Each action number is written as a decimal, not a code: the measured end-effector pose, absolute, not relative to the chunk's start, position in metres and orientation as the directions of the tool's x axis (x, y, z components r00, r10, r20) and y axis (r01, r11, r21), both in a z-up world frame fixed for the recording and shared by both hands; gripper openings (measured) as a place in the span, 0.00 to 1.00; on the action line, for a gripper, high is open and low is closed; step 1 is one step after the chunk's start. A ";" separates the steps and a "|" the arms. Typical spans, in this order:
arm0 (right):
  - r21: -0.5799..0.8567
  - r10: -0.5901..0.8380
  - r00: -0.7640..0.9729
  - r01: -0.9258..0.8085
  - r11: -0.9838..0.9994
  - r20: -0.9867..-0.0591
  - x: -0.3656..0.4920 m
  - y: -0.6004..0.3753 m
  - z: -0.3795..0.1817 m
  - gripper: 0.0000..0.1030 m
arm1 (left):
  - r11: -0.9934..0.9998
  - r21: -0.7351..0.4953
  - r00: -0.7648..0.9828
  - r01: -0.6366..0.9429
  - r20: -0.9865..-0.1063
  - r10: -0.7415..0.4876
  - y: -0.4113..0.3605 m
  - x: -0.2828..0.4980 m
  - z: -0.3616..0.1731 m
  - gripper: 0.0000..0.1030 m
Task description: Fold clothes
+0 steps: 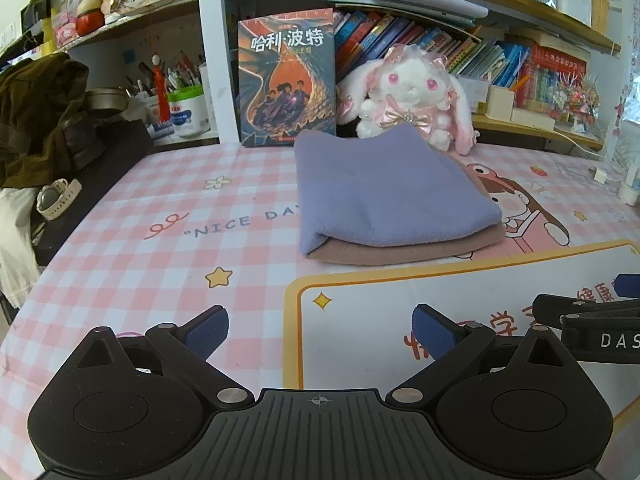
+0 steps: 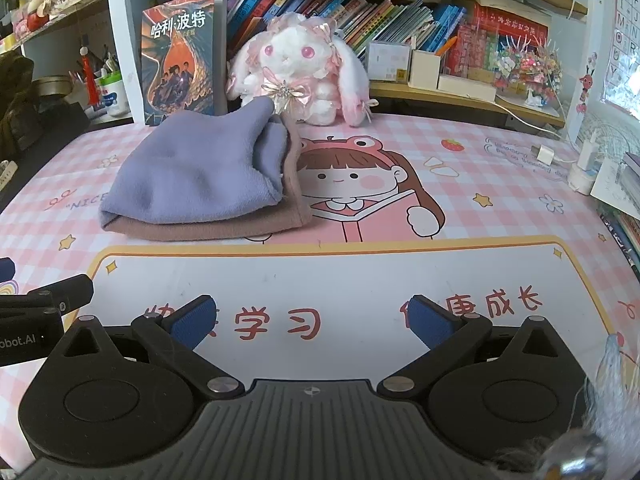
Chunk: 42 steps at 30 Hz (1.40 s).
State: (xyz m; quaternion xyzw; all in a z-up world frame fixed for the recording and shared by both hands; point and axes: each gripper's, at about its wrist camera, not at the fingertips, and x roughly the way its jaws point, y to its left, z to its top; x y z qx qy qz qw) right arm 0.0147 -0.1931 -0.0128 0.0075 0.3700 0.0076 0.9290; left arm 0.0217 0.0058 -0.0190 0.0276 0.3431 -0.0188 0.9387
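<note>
Table (image 2: 460, 136) covered by a pink checked cartoon mat. Along its far edge, wooden shelves (image 2: 440, 94) packed with books (image 2: 360, 8). White upright post (image 1: 210, 40) at far left. Pen cups (image 1: 188, 108) in the left cubby. Daylight from window (image 2: 624, 80) at right.

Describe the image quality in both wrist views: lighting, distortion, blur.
Left wrist view: soft, even light, faint shadow under the folded purple cloth; fisheye bends the shelves and darkens the corners; the left gripper stays sharp. Right wrist view: same barrel distortion; bright window glare at far right; a blurred furry object intrudes bottom right.
</note>
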 end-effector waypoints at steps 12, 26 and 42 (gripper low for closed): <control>0.013 0.011 0.723 -0.003 1.000 -0.691 0.017 -0.190 -0.013 1.00 | 0.998 0.020 0.763 0.060 -0.646 -0.033 0.009 0.023 -0.019 0.97; 0.011 0.007 0.716 0.001 1.000 -0.698 0.019 -0.187 -0.015 1.00 | 0.998 0.013 0.764 0.057 -0.644 -0.035 0.013 0.026 -0.019 0.97; 0.003 -0.008 0.713 0.015 1.000 -0.701 0.026 -0.185 -0.017 1.00 | 0.998 -0.006 0.763 0.058 -0.644 -0.048 0.016 0.036 -0.022 0.97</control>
